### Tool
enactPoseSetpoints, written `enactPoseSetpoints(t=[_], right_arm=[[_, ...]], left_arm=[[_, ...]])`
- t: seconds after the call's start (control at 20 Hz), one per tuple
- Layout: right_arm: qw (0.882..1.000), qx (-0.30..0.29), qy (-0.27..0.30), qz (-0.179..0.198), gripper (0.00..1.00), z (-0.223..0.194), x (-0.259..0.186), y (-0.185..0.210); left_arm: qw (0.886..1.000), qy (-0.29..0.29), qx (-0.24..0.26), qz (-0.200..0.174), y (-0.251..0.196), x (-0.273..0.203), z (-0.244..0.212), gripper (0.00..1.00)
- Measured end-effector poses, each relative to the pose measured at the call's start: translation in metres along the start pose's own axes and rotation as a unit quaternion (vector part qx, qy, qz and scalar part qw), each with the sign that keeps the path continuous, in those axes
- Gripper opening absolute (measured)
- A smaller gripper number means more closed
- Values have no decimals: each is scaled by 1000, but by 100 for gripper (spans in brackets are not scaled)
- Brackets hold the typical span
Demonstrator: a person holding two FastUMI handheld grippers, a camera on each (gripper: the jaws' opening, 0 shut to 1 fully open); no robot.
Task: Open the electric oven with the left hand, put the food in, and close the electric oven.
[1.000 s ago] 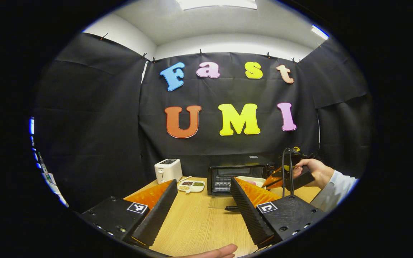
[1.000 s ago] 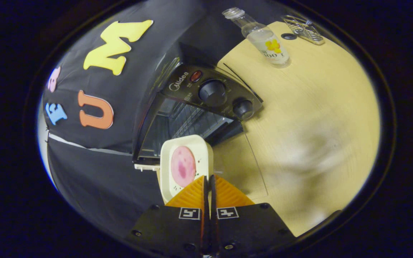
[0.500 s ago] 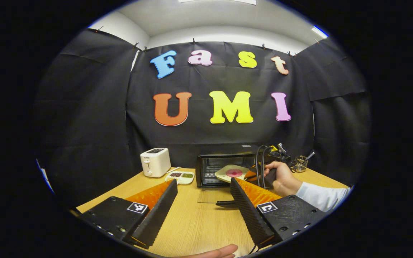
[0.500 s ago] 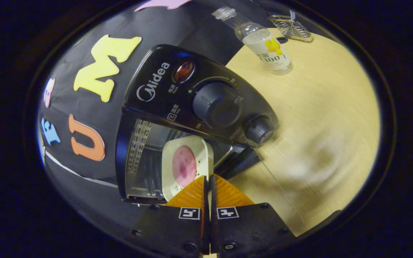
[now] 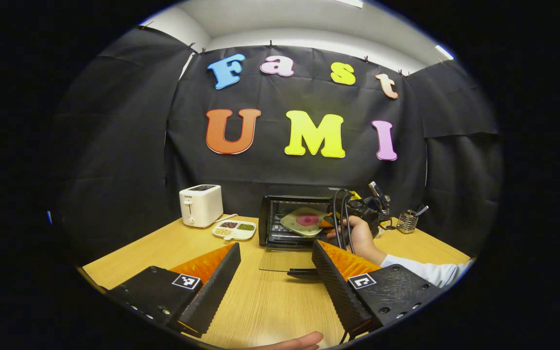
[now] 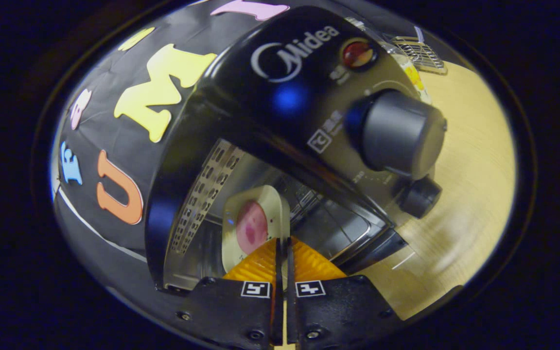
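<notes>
Plate [image 6: 255,221] now inside open oven [image 6: 280,121].

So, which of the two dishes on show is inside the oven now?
The cream plate with the pink slice, which the right gripper holds in the oven mouth. The divided snack tray lies on the table beside the toaster.

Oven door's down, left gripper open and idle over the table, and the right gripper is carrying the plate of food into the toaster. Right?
Not the toaster: the left gripper view shows the right gripper pushing the plate into the oven. The rest holds.
</notes>
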State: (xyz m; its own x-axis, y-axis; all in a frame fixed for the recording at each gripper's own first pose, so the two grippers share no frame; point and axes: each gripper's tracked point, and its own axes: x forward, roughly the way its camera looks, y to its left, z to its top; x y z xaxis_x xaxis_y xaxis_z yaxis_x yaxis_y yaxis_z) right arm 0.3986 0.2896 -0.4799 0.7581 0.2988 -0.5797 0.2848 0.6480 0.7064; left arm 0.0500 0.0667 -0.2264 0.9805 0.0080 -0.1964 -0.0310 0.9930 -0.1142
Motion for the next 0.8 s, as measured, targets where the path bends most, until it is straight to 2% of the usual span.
enactPoseSetpoints(t=[0.05, 0.15, 0.4, 0.55, 0.6, 0.65, 0.7, 0.8], right_arm=[[1000, -1, -8, -3, 3, 0, 2, 1], [999, -17, -28, -11, 7, 2, 5, 2], [996, -62, -69, -4, 8, 8, 2, 8], [995, -77, -64, 6, 11, 3, -11, 1], [994, -87, -65, 7, 6, 3, -18, -1], [993, -97, -66, 11, 13, 2, -25, -1], [992, -105, -67, 13, 10, 1, -33, -2], [990, -122, -72, 20, 14, -2, -51, -5]], left_arm=[[1000, -1, -1, 1, 2, 3, -3, 94], [1000, 0, -1, 4, 5, 4, -6, 95], [1000, 4, -4, 17, 17, 3, -10, 95], [1000, 4, -8, 17, 18, 1, -9, 95], [1000, 3, -5, 20, 20, 0, -9, 95], [1000, 2, 1, 24, 23, -2, -9, 95], [1000, 0, 5, 30, 26, -4, -7, 95], [999, -2, 7, 35, 27, -7, -6, 95]])
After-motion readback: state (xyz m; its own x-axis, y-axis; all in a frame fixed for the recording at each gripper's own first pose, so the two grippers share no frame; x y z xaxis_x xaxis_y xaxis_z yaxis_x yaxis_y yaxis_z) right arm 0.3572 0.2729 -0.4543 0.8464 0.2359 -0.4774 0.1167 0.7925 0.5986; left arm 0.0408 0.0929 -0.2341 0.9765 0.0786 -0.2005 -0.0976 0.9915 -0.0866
